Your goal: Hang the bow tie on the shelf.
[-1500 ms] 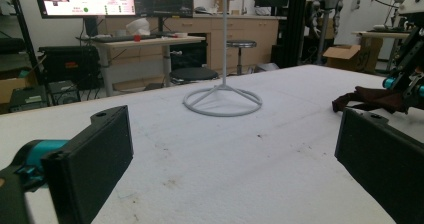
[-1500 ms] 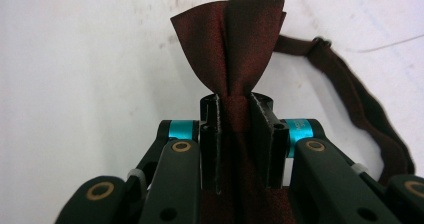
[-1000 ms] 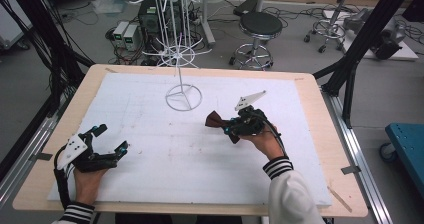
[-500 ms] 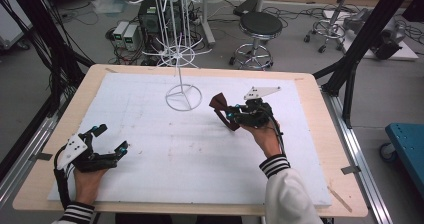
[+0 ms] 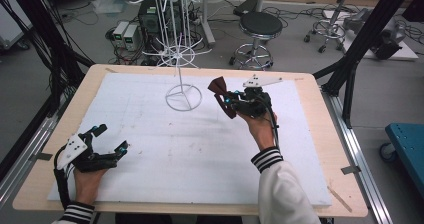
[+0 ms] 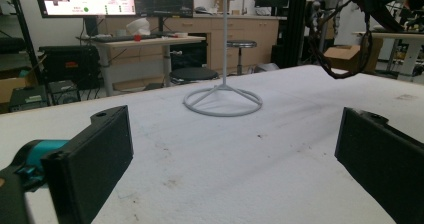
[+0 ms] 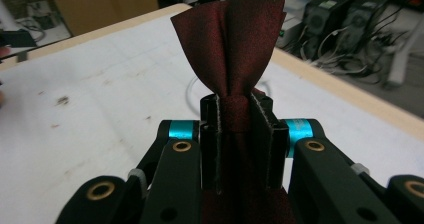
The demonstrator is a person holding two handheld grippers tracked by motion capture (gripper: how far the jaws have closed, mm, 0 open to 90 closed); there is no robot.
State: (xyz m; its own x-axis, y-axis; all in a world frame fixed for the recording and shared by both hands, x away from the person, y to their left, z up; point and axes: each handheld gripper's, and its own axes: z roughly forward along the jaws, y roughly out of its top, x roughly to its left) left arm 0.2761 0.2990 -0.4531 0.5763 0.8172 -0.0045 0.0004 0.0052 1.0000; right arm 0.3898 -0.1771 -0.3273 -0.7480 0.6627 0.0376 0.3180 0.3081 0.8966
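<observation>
A dark red bow tie (image 5: pixel 222 96) is held up above the white mat, right of the rack's base, with my right gripper (image 5: pixel 231 100) shut on its knot. In the right gripper view the bow tie (image 7: pixel 231 44) fans out above the jaws, which pinch its middle at my right gripper (image 7: pixel 235 116). A white wire rack (image 5: pixel 176 49) stands at the back of the table on a ring base (image 5: pixel 183 97); that ring base (image 6: pixel 223 100) lies ahead in the left gripper view. My left gripper (image 5: pixel 111 140) rests open on the mat near the front left, its jaws wide apart with nothing between them (image 6: pixel 235 154).
The white foam mat (image 5: pixel 190 144) covers most of the wooden table (image 5: pixel 320 129). Stools, computer cases and cables stand on the floor beyond the far edge. Black frame posts rise at both sides.
My right gripper has carried the bow tie up and toward the back of the table, turning it closer to the rack. The left gripper has stayed put.
</observation>
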